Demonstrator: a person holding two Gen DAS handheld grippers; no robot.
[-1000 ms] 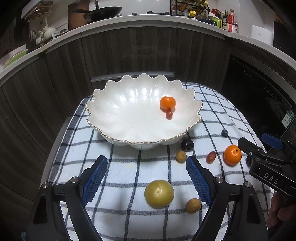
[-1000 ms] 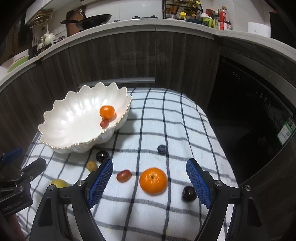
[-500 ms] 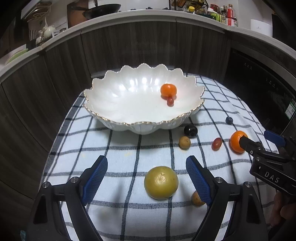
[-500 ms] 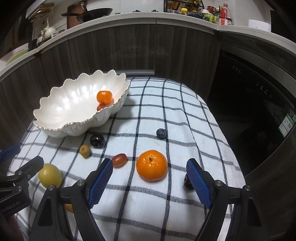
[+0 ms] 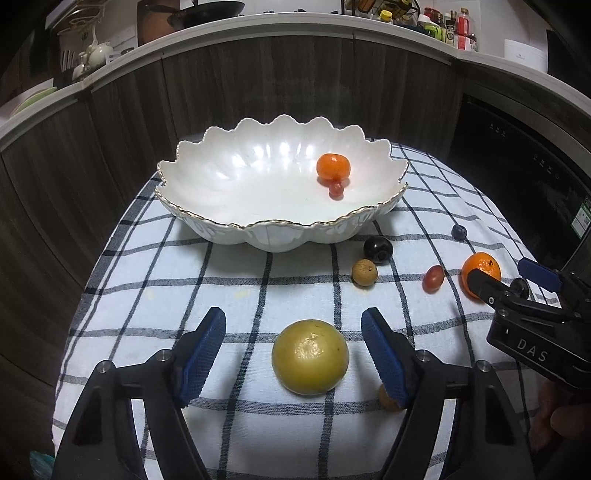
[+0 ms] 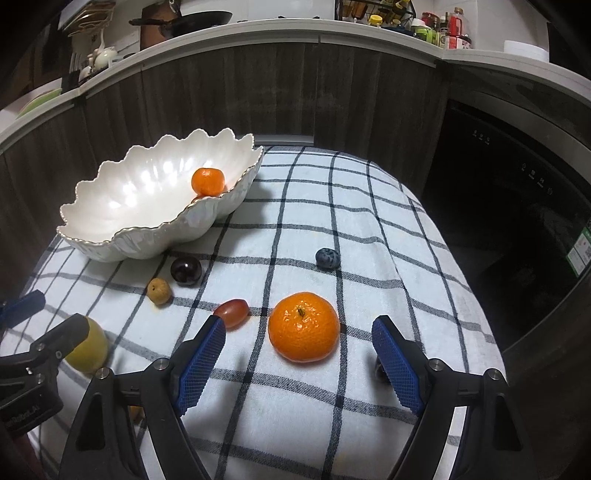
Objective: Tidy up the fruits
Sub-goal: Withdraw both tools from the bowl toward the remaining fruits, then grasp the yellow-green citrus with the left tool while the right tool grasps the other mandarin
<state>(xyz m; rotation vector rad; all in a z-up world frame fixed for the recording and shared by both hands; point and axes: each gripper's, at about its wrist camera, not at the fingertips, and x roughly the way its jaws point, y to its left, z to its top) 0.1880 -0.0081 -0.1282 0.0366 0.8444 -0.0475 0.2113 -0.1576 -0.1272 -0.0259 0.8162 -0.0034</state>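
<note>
Two fruits are held in the bowl (image 5: 236, 173); about eight remain on the tabletop (image 5: 258, 291). Jaws of left gripper (image 5: 293, 354) and right gripper (image 6: 299, 363) are spread wide, empty

right gripper (image 6: 298, 356) wide apart | mandarin (image 6: 303, 326) between fingers, untouched

A white cloth (image 5: 229, 291) checked with dark lines is spread over the desk. Behind it, dark wood-grain cabinet fronts (image 5: 295, 85) are topped by a pale counter (image 5: 280, 29), on which a black pan (image 5: 210, 9), bottles and jars (image 5: 450, 27) and a white teapot (image 5: 98, 53) are set. A dark appliance front (image 6: 517, 206) is seen at the right.
</note>
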